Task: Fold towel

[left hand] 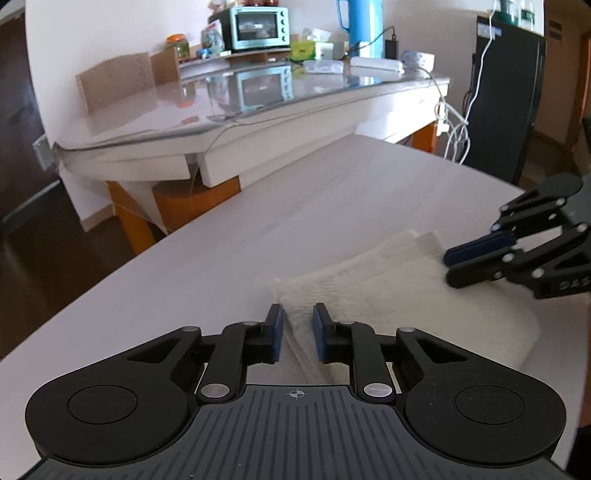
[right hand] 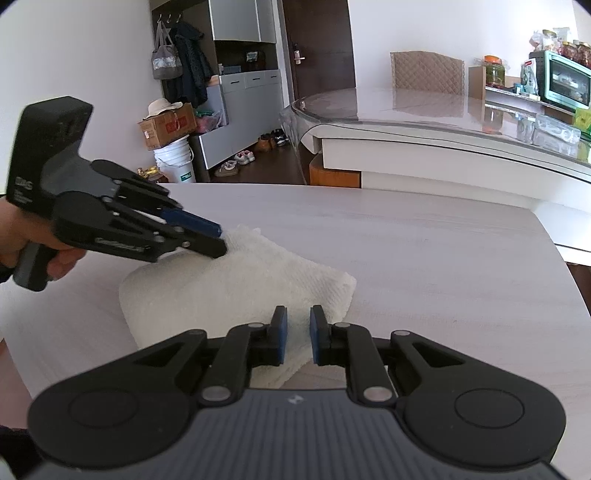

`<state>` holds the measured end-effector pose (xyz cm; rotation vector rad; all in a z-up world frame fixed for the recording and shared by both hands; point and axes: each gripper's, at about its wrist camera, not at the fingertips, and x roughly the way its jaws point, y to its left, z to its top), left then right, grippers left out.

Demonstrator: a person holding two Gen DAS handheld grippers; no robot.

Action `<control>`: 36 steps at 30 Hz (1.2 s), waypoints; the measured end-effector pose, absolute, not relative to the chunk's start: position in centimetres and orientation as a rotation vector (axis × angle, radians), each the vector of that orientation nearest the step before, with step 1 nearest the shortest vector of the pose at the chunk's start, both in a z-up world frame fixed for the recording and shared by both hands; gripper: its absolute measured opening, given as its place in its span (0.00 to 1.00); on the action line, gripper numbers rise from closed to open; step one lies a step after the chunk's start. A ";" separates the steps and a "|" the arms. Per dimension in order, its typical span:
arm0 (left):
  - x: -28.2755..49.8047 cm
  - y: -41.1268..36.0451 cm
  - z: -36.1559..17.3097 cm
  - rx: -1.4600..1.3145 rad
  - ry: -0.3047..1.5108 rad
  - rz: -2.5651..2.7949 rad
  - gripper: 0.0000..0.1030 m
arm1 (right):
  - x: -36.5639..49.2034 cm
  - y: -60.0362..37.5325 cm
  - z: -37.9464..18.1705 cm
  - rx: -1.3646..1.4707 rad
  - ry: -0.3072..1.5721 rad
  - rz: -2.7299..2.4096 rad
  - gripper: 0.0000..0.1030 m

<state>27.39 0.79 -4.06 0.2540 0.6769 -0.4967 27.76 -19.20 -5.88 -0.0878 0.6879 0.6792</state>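
My left gripper (left hand: pixel 297 332) has its pads parted a little, straddling the near layered corner of the folded white towel (left hand: pixel 399 295) on the pale wooden table (left hand: pixel 221 240). My right gripper (right hand: pixel 295 334) is likewise slightly parted over the opposite corner. Beyond stands a glass-topped dining table (left hand: pixel 166 107) carrying a toaster oven (left hand: pixel 258 27).

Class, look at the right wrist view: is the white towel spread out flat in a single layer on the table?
No. The towel lies already folded over, with a rounded fold along its left edge and stacked layers at the near corner.
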 end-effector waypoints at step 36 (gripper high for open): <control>18.6 1.7 -4.0 0.269 0.634 -0.464 0.35 | 20.2 -18.4 -5.6 -0.043 0.713 0.733 0.12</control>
